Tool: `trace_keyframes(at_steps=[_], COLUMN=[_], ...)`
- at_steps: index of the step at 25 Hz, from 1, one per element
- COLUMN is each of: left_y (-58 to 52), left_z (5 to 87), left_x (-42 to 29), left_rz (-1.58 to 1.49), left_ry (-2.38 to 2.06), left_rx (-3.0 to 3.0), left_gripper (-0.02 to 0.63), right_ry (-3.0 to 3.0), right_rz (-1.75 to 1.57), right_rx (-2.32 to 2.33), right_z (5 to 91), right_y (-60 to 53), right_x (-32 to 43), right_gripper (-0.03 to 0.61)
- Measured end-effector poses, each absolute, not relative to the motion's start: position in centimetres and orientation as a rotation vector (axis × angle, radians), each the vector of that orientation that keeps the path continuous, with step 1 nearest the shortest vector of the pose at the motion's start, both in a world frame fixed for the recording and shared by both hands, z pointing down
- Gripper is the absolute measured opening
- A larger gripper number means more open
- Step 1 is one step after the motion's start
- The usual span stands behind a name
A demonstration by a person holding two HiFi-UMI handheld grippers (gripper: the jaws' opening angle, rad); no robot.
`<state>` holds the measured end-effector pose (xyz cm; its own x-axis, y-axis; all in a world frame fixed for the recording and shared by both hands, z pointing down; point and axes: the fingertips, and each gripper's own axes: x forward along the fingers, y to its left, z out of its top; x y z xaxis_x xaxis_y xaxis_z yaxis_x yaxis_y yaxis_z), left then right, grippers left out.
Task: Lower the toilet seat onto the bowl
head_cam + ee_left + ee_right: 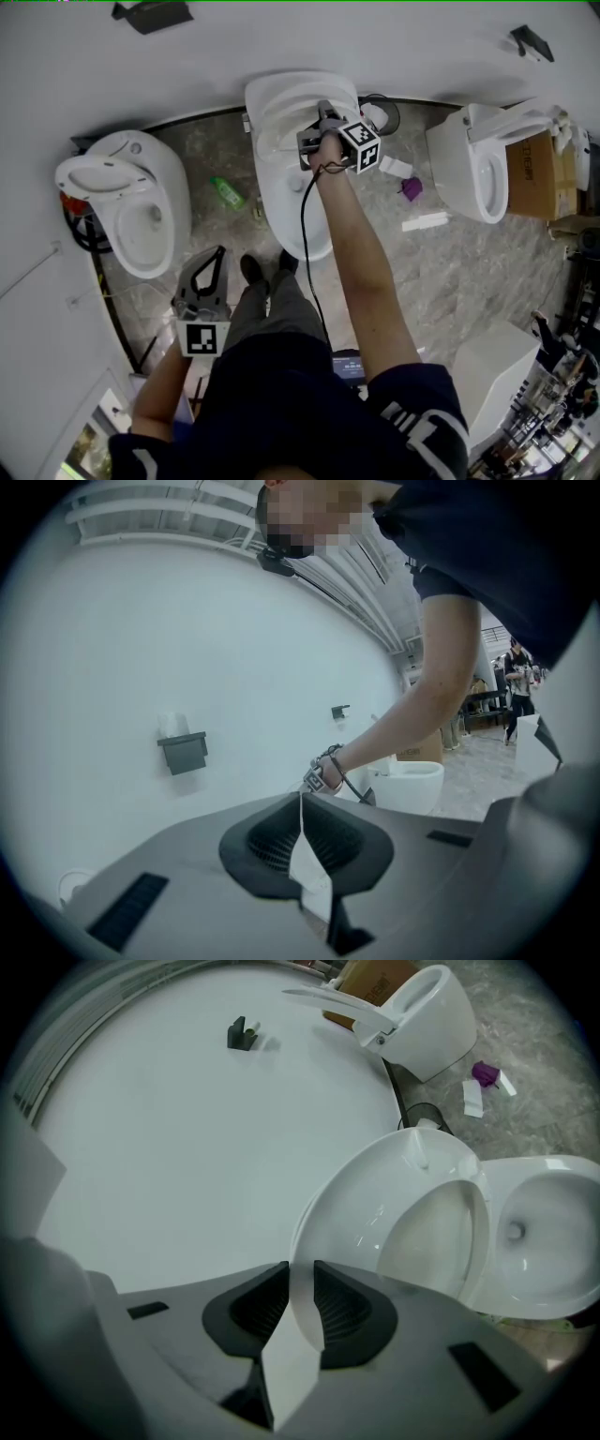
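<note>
The right hand-held gripper (300, 1274) is clamped on the rim of the seat (375, 1204), standing upright behind the bowl (548, 1232); best hold firm and swing it down slowly about its hinge, never dropping it

seat (277, 120) behind bowl (287, 212), bottle (226, 193) at left

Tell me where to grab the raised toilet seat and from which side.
Take the toilet seat at its top rim, the free end, coming edge-on from over the bowl. It stands raised, so that thin edge is exposed. The right gripper is shut on it there.
</note>
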<state>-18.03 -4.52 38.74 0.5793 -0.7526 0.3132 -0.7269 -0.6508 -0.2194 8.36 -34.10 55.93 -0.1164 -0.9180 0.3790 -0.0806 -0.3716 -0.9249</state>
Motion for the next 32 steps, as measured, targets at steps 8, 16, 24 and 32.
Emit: trace_keyframes(at_steps=[8, 16, 24, 32], left_y=[-3.5, -1.7, 0.1, 0.9], left_z=[39.4, 39.6, 39.6, 39.2], left_x=[-18.5, -18.7, -18.8, -19.4], left_rz=[-0.604, -0.641, -0.640, -0.621], left_ry=[1.283, 1.244, 1.209, 1.238], left_rx=[-2.735, -2.732, -2.714, -2.704], left_gripper=[0.027, 0.027, 0.028, 0.027], right_ry=[1.196, 1.207, 1.241, 1.173], right_rz=[-1.539, -1.544, -1.520, -1.532], right_rx=[-1.402, -1.355, -1.370, -1.356], right_z=[55.8, 55.3, 55.2, 55.4], right_y=[-30.7, -27.0, -23.3, -22.0], right_x=[8.4, 8.4, 8.5, 8.6], right_gripper=[0.100, 0.095, 0.091, 0.083])
